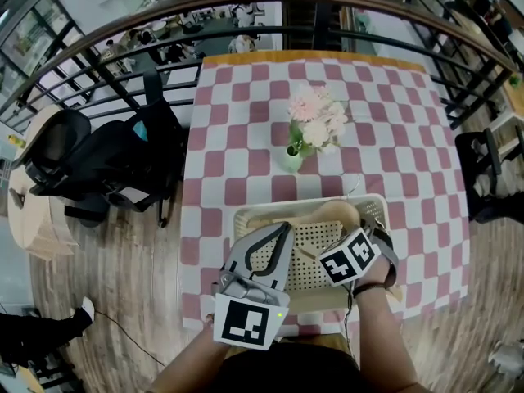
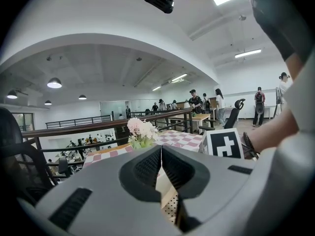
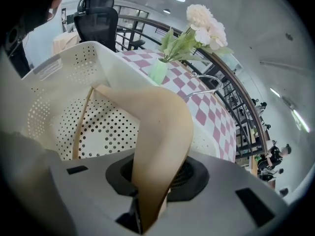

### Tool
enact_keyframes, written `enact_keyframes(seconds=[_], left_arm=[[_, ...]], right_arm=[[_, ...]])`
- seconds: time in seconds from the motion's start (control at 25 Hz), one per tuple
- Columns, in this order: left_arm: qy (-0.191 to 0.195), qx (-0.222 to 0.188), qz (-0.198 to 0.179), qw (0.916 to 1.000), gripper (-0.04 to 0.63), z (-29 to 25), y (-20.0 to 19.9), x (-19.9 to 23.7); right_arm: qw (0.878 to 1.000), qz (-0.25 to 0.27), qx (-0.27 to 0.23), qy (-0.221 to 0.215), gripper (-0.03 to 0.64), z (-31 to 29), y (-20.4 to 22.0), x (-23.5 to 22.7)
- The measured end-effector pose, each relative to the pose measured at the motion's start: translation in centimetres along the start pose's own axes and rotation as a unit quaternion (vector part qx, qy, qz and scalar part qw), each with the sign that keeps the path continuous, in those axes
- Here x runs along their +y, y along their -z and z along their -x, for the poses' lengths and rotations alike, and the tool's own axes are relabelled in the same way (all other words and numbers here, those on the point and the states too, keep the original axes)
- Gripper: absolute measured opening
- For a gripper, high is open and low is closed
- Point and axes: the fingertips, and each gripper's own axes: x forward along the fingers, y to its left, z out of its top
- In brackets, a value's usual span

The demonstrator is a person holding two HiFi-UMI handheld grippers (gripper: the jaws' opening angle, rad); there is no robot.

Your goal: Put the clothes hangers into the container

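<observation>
Nothing actually readable here, folks. The left cube [image 1: 246,322] behind the left claw [image 2: 161,154] and the right cube [image 1: 349,257] behind the right claw [image 3: 157,181] only show black-and-white square patterns, no letters. There's a pale sticker [image 3: 49,67] on the basket [image 3: 118,68] rim, up-left of the right claw, but it's too blurry to read.

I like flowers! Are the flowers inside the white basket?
No, the flowers stand on the checked table beyond the basket.

- My left gripper [image 2: 161,163] and right gripper [image 3: 156,181]: both grey, with black ribbed pads [image 2: 147,167]
- Each marker cube [image 1: 246,322] carries black-and-white squares
- Dark bracelet [image 1: 385,278] on my right wrist
</observation>
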Motion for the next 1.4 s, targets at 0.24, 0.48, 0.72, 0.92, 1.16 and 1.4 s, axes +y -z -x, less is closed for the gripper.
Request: enact_keyframes(seconds=[0.24, 0.48, 0.72, 0.92, 1.16, 1.4], left_arm=[[0.007, -0.002, 0.0, 1.0, 0.011, -0.4, 0.0, -0.3], [0.009, -0.002, -0.001, 1.0, 0.011, -0.3, 0.0, -0.2], [0.01, -0.003, 0.0, 0.9999, 0.011, -0.1, 0.2, -0.1], [0.014, -0.008, -0.003, 0.9999, 0.011, 0.2, -0.1, -0.2], [0.018, -0.013, -0.003, 0.9998, 0.011, 0.7, -0.3, -0.4], [0.024, -0.016, -0.004, 0.9996, 0.011, 1.2, -0.7, -0.7]], right_arm=[[1.0, 0.003, 0.028, 0.013, 0.087, -0.7, 1.0, -0.1], [0.999, 0.014, 0.024, 0.04, 0.089, -0.6, 1.2, -0.5], [0.999, 0.018, 0.015, 0.044, 0.143, -0.3, 1.1, -0.4], [0.999, 0.016, 0.008, 0.047, 0.156, 0.1, 1.2, -0.3], [0.998, 0.012, 0.0, 0.055, 0.174, 1.0, 1.1, -0.3], [0.999, 0.003, -0.002, 0.045, 0.184, 1.7, 1.7, 0.3]])
